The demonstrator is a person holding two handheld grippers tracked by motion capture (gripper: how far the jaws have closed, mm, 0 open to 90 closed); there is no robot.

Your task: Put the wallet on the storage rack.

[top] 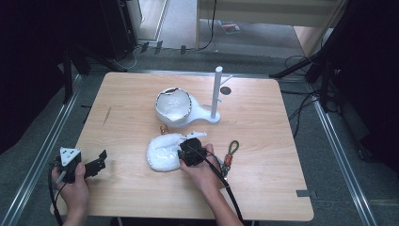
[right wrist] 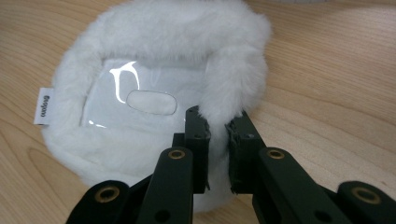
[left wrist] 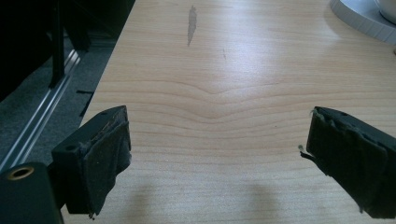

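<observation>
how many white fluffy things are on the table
2: one fluffy white pouch lies near the table's front middle, its furry rim pinched by the right gripper; a second fluffy white pouch sits upright behind it, by the white stand.

Bare table (top: 127, 141) left of fluffy pouch (top: 163, 151); white stand (top: 217, 92) and bowl (top: 173, 106) block behind, keyring (top: 230, 153) right.

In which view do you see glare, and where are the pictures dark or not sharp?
Right gripper view: bright glare on the clear window of the white fluffy pouch. Left gripper view: soft shadows on the table, its near edge slightly blurred. High view: the table is well lit, the surroundings are very dark.
</observation>
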